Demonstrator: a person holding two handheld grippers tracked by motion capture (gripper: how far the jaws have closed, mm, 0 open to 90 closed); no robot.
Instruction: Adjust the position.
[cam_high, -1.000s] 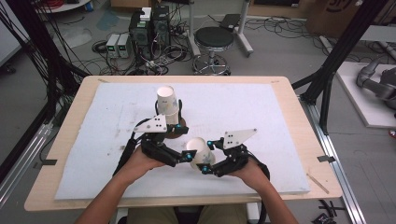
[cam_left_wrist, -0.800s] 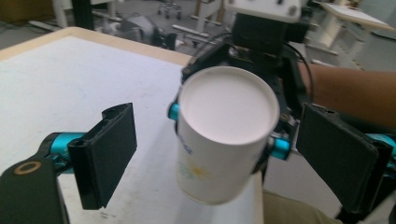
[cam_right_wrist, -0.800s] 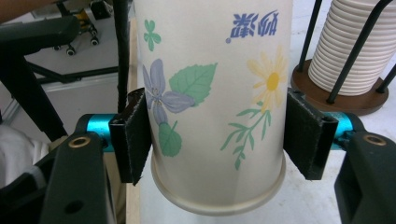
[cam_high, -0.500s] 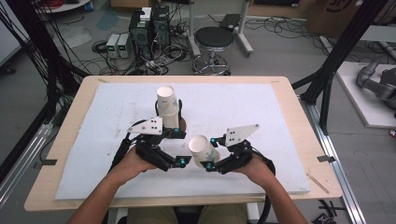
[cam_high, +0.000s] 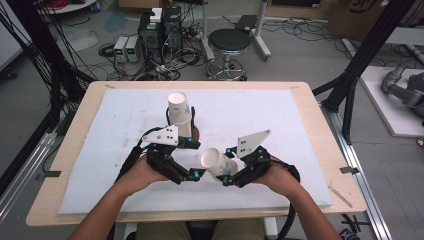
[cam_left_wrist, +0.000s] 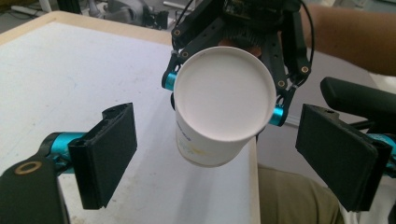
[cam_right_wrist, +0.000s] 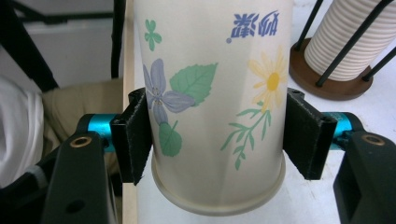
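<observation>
A flower-printed paper cup (cam_high: 214, 162) is held on its side just above the white mat, with my right gripper (cam_high: 226, 176) shut on it. In the right gripper view the pads (cam_right_wrist: 135, 140) press both sides of the cup (cam_right_wrist: 210, 70), whose rolled rim is nearest the camera. My left gripper (cam_high: 193, 175) faces it from the left, open. In the left gripper view the cup's white base (cam_left_wrist: 223, 95) hangs between and beyond the two spread pads (cam_left_wrist: 109, 154) without touching them. A stack of paper cups (cam_high: 179, 111) stands in a wire holder behind the left gripper.
The white mat (cam_high: 280, 125) covers most of the wooden table (cam_high: 320, 120). The cup stack's brown base (cam_right_wrist: 327, 79) and black wire rods lie right of the held cup in the right gripper view. The table's near edge (cam_left_wrist: 254, 186) lies just below the grippers.
The cup has stayed in my right gripper and tipped further, its base now toward the left gripper. Both hands have shifted slightly apart.
</observation>
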